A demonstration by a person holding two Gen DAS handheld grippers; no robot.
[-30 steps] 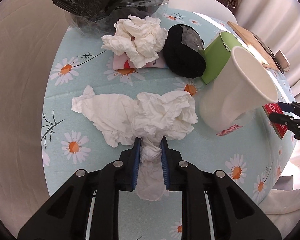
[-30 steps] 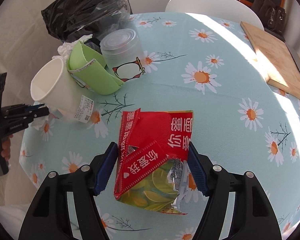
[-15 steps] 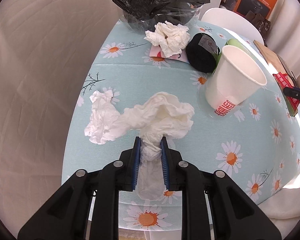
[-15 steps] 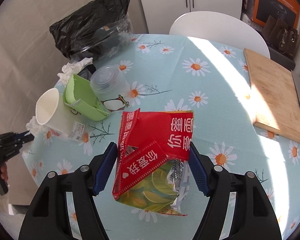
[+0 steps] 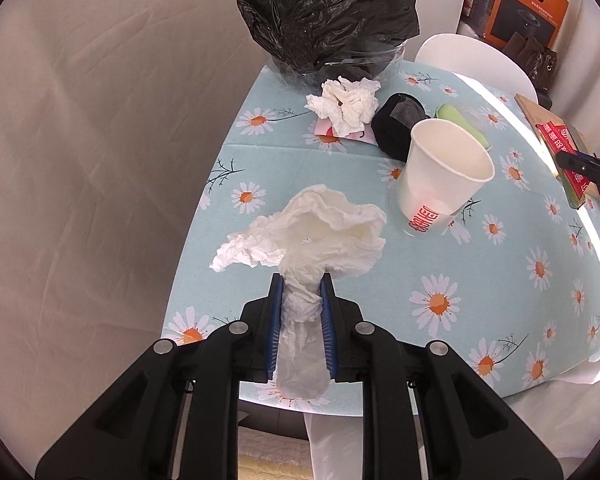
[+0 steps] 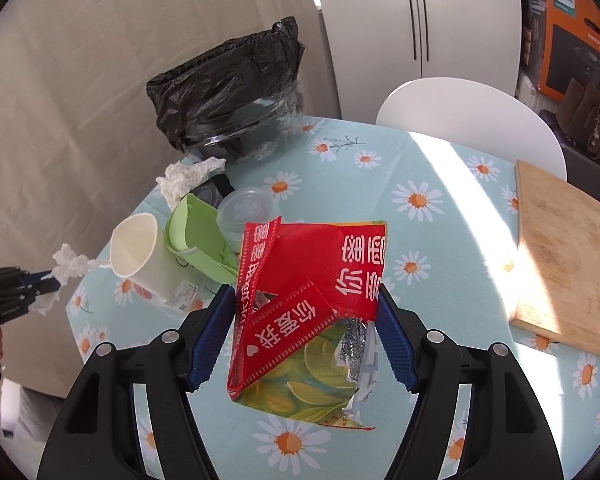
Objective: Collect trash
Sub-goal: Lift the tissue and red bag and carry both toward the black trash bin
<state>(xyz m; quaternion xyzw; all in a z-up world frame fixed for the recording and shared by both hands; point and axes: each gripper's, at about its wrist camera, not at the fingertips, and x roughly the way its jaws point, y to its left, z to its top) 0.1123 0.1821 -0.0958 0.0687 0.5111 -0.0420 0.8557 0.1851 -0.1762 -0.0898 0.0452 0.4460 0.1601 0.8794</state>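
My left gripper [image 5: 301,280] is shut on a crumpled white tissue [image 5: 312,236] and holds it above the daisy tablecloth [image 5: 480,264]. My right gripper [image 6: 306,296] is shut on a red snack wrapper [image 6: 312,280] and holds it above the table. A bin lined with a black bag [image 5: 328,24] stands at the table's far edge; it also shows in the right wrist view [image 6: 228,100]. On the table lie a second tissue wad [image 5: 346,104], a white paper cup [image 5: 440,184], a black lid [image 5: 400,124], a green carton [image 6: 200,240] and a clear plastic tub [image 6: 246,216].
A wooden cutting board [image 6: 564,260] lies at the right of the table. A white chair [image 6: 472,116] stands behind the table. A beige curtain [image 5: 100,160] hangs to the left. Cardboard boxes [image 6: 572,40] sit at the back right.
Both grippers have risen and pulled back from the table with their loads. The tissue has come off the cloth, and the bin now shows whole.
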